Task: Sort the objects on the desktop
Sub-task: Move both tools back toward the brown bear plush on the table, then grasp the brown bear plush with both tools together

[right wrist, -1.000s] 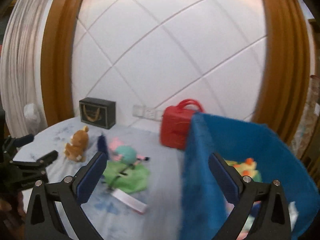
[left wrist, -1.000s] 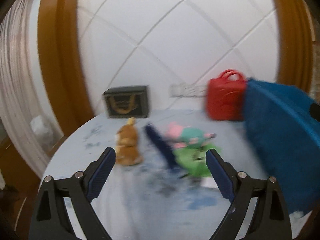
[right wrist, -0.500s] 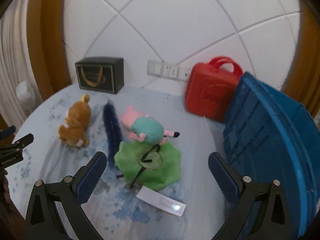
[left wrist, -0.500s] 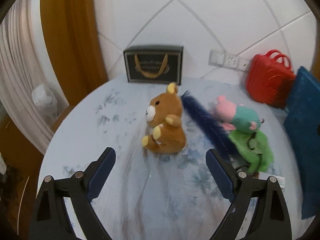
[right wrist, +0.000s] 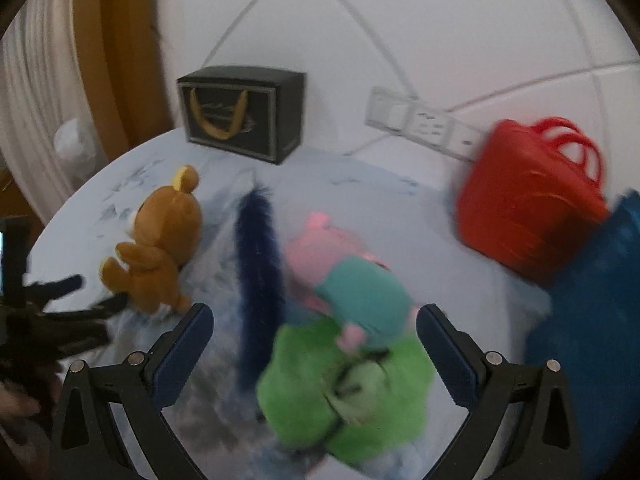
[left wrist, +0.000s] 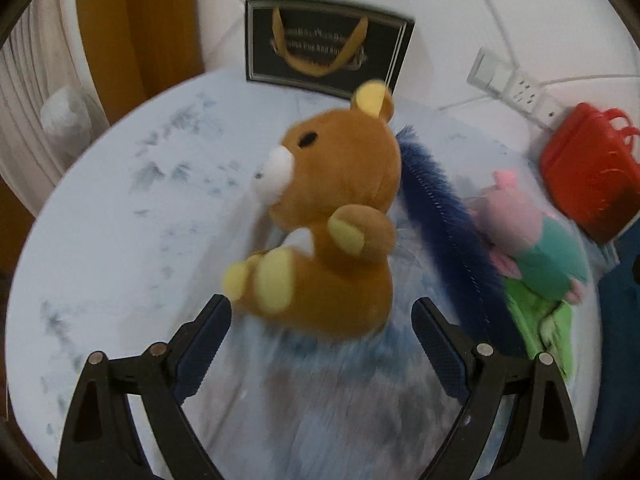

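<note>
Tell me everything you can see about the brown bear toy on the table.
The brown bear toy is soft plush with a white muzzle, a dark eye, and yellow inner ear, paw and foot pads. It sits upright on the pale blue patterned tablecloth, seen side-on facing left in the left wrist view. A dark blue fuzzy strip lies right beside its back; contact is unclear. The open left gripper is just before it, not touching. The picture is slightly blurred.

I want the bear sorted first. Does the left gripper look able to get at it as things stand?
Probably yes: the left gripper is open with the brown plush bear just ahead between its fingers, nothing in between; the blue brush lies beside it.
</note>
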The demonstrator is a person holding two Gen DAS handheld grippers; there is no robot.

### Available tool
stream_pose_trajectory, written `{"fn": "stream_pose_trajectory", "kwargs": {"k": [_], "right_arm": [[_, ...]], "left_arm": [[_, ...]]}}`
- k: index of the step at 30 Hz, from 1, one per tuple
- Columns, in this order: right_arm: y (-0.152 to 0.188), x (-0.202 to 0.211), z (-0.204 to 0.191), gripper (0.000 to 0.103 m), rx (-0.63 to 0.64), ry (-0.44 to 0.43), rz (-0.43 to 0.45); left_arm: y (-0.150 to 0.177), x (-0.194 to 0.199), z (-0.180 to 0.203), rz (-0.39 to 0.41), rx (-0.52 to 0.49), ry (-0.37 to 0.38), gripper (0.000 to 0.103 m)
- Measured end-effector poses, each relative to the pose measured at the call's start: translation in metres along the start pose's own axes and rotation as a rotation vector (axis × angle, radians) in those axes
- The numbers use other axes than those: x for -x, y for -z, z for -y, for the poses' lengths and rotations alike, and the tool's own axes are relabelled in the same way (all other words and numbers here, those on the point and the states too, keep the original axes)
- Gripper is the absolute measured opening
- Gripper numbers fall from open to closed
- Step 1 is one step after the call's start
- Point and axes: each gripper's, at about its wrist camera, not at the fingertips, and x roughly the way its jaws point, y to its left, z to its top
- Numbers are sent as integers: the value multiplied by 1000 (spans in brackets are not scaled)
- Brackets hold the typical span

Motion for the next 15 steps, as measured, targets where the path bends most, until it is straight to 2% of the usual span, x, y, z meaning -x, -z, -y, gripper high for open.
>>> {"fn": "stream_pose_trajectory", "kwargs": {"k": [3,5,6,7,8,10,15], "right_arm": [[-13,-35,-12,103,21,-30,-23],[-17,-52,-20,103,34,-47,-37],[-18,-60,-23,103,37,-52,-45],[-18,-68,-26,103,40,-60,-56],[-18,-75,-29,103,41,-69,-66],[-16,-85,-34,103,38,-83,-82],[-14,-89,-47,103,32,-123,-102]], "left_arm": [[-3,-34,7,-18,-47,-56,89],[-1,-38,7,8,-116,-48,83],[-1,-37,7,22,-173,-55,78],[0,-35,8,34,-227,-81,78],[4,-33,10,56,-330,-139,78],[10,-30,4,66,-461,-186,79],[26,-22,-17,37,-632,-261,78]]}}
